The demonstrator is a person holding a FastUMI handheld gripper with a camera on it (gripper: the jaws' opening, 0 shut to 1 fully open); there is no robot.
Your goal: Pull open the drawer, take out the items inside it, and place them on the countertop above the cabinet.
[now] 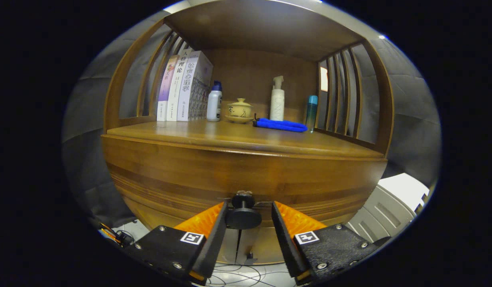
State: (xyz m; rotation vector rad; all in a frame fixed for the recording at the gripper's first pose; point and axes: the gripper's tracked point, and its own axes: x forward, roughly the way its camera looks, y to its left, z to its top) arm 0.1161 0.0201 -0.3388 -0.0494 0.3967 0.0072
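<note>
Two fingers of our hand-held gripper [247, 223] stand apart on either side of the black knob [243, 214] on the drawer [246, 175]; the left finger sits at the knob's rim, the right shows a gap, so we hold nothing firmly yet. The drawer looks shut, just under the counter [238, 137]. We judge we are at the first step: closing on the knob. Next we need both fingers pressing it, then a straight pull back toward us.
</note>
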